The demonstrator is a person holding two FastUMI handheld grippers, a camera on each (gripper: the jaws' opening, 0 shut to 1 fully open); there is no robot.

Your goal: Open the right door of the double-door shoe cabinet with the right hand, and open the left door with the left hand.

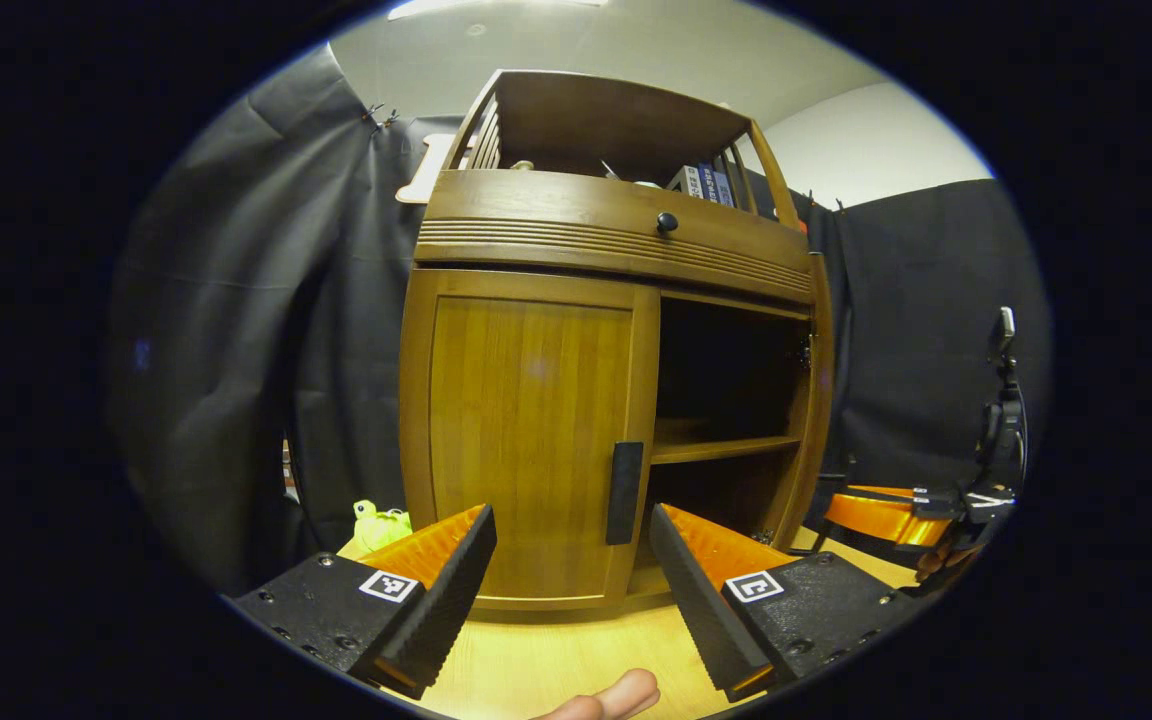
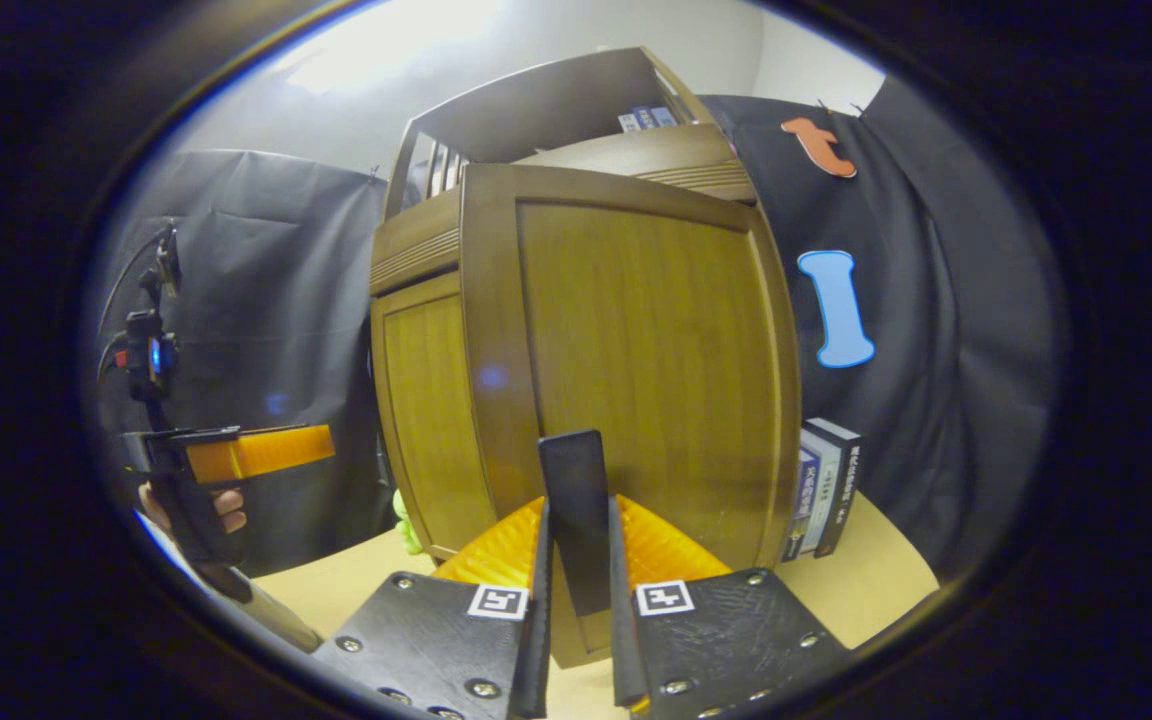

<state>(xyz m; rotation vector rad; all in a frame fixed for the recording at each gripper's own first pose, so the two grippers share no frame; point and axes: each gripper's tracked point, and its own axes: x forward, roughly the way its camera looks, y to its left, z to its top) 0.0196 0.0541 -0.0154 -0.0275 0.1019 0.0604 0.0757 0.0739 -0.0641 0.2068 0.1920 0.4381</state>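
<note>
Your right gripper is clamped on the dark rectangular handle of the right door, both fingers pressing its sides, at 6 o'clock in the right gripper view. The brown wooden right door of the brown wooden double-door shoe cabinet stands swung out toward that camera. In the left gripper view the right half of the cabinet is open, with a wooden inner shelf at 3 o'clock of centre. Judge the first step done or nearly done.

The second step is outstanding. The brown wooden left door sits closed. Your left gripper is spread wide and empty at 6 o'clock in its own view, its fingers flanking but not touching the dark rectangular left-door handle, which lies just ahead at the door's right edge. Advance onto that handle, close, then pull.

Surroundings: the cabinet stands on a light wooden tabletop. A yellow-green soft object lies at 8 o'clock beside the cabinet; upright boxed books stand at 4 o'clock in the right gripper view, behind the open door. The green object sits near the left door's likely swing path; watch it.
</note>
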